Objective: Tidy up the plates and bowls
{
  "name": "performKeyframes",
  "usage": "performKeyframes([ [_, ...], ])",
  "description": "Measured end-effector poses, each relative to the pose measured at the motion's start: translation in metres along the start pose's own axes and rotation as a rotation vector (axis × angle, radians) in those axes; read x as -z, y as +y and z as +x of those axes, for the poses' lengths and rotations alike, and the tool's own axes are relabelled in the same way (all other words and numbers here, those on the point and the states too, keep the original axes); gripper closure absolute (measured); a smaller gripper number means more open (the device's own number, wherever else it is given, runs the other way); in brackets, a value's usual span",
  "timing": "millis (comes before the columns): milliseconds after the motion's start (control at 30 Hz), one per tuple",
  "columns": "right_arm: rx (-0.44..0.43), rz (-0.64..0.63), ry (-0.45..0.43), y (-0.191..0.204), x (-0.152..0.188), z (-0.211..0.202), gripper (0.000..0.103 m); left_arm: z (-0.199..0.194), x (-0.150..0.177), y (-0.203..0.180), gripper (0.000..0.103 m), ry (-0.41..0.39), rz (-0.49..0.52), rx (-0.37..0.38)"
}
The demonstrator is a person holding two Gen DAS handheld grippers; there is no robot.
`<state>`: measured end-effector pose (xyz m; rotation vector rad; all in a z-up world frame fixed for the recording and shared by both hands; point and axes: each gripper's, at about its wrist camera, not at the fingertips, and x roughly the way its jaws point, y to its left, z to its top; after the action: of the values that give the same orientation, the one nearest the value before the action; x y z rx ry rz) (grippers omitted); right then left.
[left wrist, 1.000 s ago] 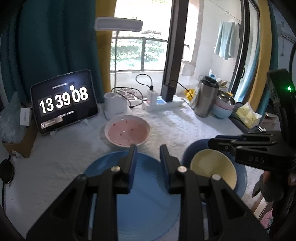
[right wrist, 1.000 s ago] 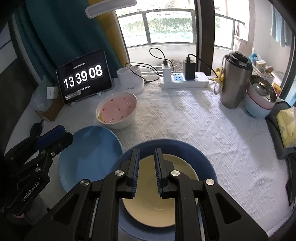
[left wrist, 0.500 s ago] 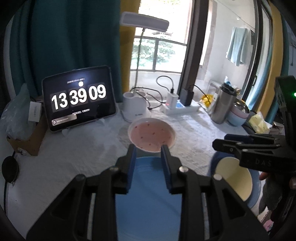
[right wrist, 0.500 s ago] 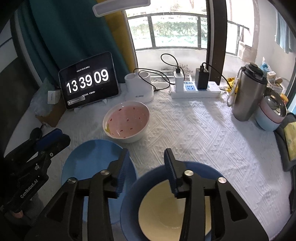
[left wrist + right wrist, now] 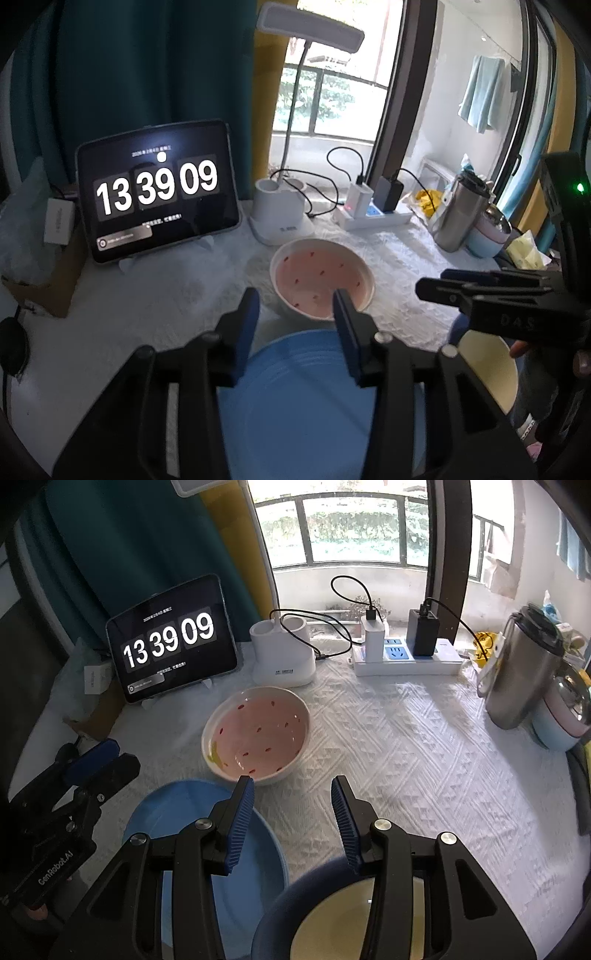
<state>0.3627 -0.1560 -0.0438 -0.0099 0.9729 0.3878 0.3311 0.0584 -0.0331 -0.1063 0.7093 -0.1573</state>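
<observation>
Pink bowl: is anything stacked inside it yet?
No, the pink bowl sits on the cloth with only its speckled inside showing; the yellow bowl rests apart on a dark blue plate.

Light blue plate (image 5: 295, 406): near portion hidden behind the gripper body, cut by the lower edge. Cream bowl (image 5: 332, 923) on dark blue plate (image 5: 273, 915): partly covered, cut off below. Tablet (image 5: 170, 638): small text under the digits illegible. Lamp head (image 5: 207, 485): cut by the upper edge.
</observation>
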Motion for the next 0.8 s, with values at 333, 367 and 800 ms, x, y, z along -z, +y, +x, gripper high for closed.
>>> performKeyframes([
  [333,-0.035,0.054,0.066,-0.006,-0.019,0.035,0.057,0.039,-0.007,0.012,0.060,0.106,-0.045,-0.002],
  [367,-0.036,0.060,0.073,-0.007,-0.021,0.038,0.057,0.043,-0.008,0.012,0.060,0.115,-0.049,0.000],
  [800,-0.064,0.166,0.197,-0.013,-0.033,0.081,0.057,0.094,-0.008,0.015,0.060,0.241,-0.090,0.019],
])
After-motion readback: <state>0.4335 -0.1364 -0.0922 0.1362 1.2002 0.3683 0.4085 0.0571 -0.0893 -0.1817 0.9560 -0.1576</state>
